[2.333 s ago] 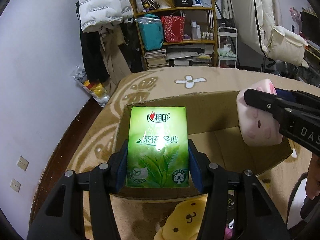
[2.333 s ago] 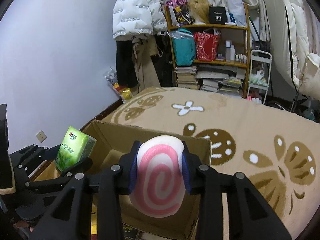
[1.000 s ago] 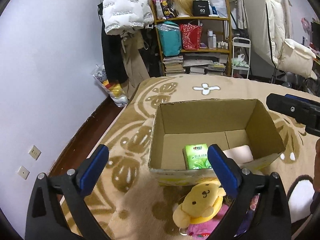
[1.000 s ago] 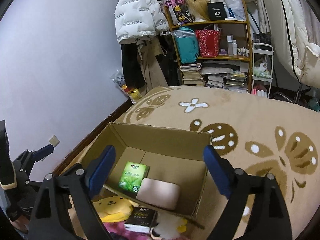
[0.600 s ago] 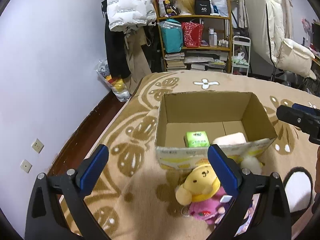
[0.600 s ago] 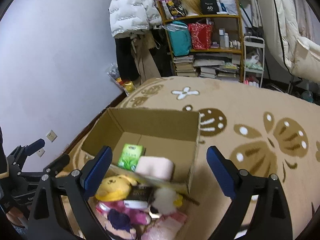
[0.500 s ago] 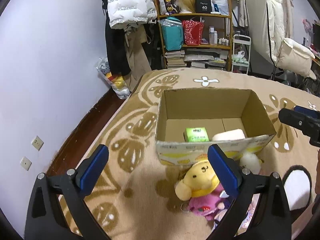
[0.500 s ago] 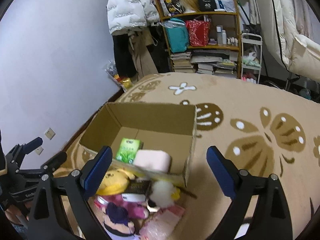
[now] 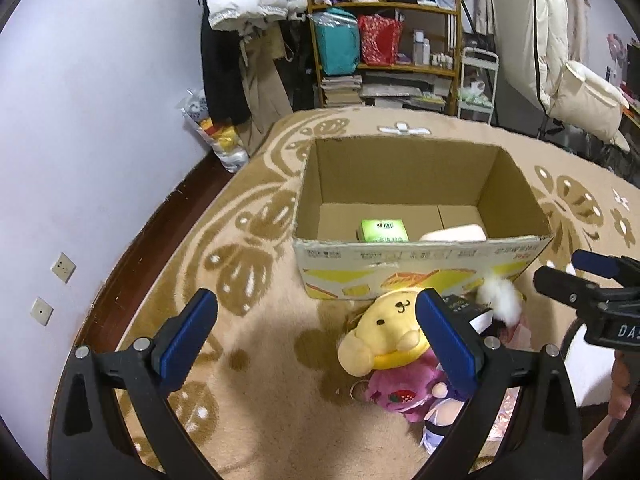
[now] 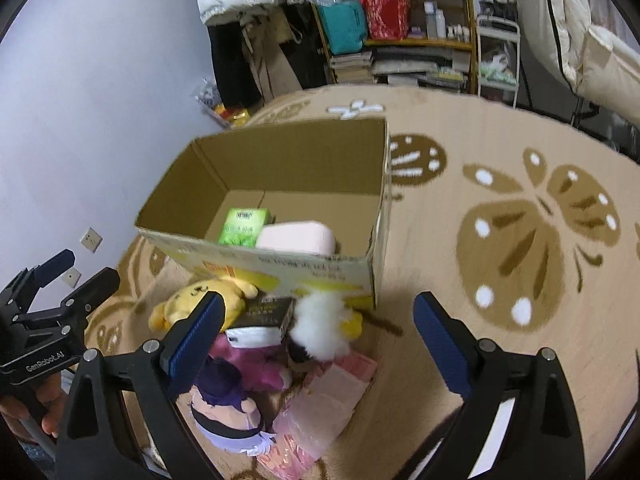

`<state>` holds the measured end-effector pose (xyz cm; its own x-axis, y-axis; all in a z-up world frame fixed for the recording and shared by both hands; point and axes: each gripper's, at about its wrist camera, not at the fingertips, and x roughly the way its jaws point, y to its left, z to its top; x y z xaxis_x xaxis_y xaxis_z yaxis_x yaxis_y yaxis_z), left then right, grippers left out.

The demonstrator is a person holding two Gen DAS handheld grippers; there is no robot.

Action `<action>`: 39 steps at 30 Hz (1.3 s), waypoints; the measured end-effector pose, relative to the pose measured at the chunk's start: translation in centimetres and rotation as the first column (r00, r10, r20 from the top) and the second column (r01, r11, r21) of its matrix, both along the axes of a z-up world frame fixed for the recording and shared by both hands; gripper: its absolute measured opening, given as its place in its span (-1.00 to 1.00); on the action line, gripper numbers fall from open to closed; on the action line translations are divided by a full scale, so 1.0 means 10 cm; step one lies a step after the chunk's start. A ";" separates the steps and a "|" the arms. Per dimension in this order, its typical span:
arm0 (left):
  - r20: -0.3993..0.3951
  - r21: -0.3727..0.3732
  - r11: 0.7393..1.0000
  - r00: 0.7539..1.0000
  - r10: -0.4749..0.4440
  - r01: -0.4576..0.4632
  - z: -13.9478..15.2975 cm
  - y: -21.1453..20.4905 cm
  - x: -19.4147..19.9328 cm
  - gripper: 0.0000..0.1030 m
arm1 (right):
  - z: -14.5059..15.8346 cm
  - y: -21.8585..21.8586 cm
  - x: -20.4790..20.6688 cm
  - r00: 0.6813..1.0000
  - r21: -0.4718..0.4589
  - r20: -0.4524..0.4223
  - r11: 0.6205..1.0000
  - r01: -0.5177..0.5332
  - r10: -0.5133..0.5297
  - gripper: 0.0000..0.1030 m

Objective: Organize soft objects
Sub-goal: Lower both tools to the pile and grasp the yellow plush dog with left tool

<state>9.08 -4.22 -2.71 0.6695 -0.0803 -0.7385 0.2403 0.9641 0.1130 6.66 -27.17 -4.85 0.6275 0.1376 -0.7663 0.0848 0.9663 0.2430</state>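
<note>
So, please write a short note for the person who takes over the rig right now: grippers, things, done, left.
Left gripper: jaws open, empty, hovering over the carpet in front of the box.
Right gripper: jaws open, empty, above the toy pile.
Done: green tissue pack and pink cushion lie inside the cardboard box.
Left: yellow dog plush, purple plush, white fluffy toy, purple-haired doll and pink packets lie on the carpet against the box's front.
</note>
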 end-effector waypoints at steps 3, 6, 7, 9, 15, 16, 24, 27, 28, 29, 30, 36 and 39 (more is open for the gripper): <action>-0.028 0.005 1.000 1.000 -0.012 0.012 -0.08 -0.02 0.04 0.91 | -0.14 0.02 0.03 0.999 0.014 -0.035 1.000 -0.001 0.002 0.93; -0.052 0.012 1.000 0.998 -0.023 0.024 -0.16 -0.05 0.09 0.91 | -0.26 0.04 0.08 0.998 0.016 -0.070 1.000 0.001 0.000 0.93; -0.063 0.009 1.000 0.998 -0.027 0.028 -0.20 -0.06 0.11 0.91 | -0.29 0.06 0.09 0.997 0.018 -0.080 1.000 0.001 0.001 0.93; -0.077 0.005 0.999 0.996 -0.036 0.036 -0.24 -0.08 0.14 0.91 | -0.37 0.06 0.13 0.995 0.020 -0.099 1.000 0.003 -0.001 0.92; -0.116 0.009 0.996 0.990 -0.084 0.086 -0.37 -0.17 0.24 0.91 | -0.50 0.04 0.23 0.991 0.023 -0.136 1.000 0.015 -0.012 0.92; -0.119 0.010 0.996 0.989 -0.089 0.091 -0.38 -0.19 0.25 0.91 | -0.51 0.03 0.24 0.990 0.024 -0.139 1.000 0.018 -0.014 0.92; -0.174 0.018 0.990 0.976 -0.133 0.138 -0.57 -0.33 0.35 0.91 | -0.62 -0.02 0.35 0.985 0.032 -0.170 0.999 0.016 -0.010 0.88; -0.192 0.019 0.988 0.970 -0.146 0.152 -0.63 -0.38 0.38 0.91 | -0.66 -0.05 0.38 0.982 0.045 -0.186 0.999 0.025 -0.016 0.80; -0.198 0.020 0.987 0.969 -0.151 0.158 -0.65 -0.39 0.39 0.91 | -0.67 -0.06 0.38 0.982 0.045 -0.190 0.999 0.027 -0.018 0.76; -0.203 0.021 0.986 0.967 -0.155 0.163 -0.66 -0.41 0.40 0.91 | -0.68 -0.06 0.38 0.980 0.045 -0.197 0.999 0.031 -0.021 0.69; -0.209 0.022 0.985 0.965 -0.160 0.168 -0.68 -0.43 0.40 0.91 | -0.70 -0.07 0.39 0.978 0.044 -0.207 0.998 0.035 -0.025 0.65; -0.238 0.009 0.984 0.956 -0.170 0.177 -0.78 -0.49 0.45 0.91 | -0.79 -0.11 0.41 0.969 0.062 -0.243 0.997 0.050 -0.033 0.51; -0.264 -0.023 0.986 0.950 -0.165 0.165 -0.83 -0.47 0.50 0.91 | -0.80 -0.11 0.43 0.969 0.081 -0.247 0.996 0.041 -0.020 0.38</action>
<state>14.11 -8.90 -10.97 0.4281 -0.1734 -0.8870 0.4168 0.9087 0.0236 10.95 -28.27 -12.90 0.4264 0.1929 -0.8837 0.1811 0.9390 0.2924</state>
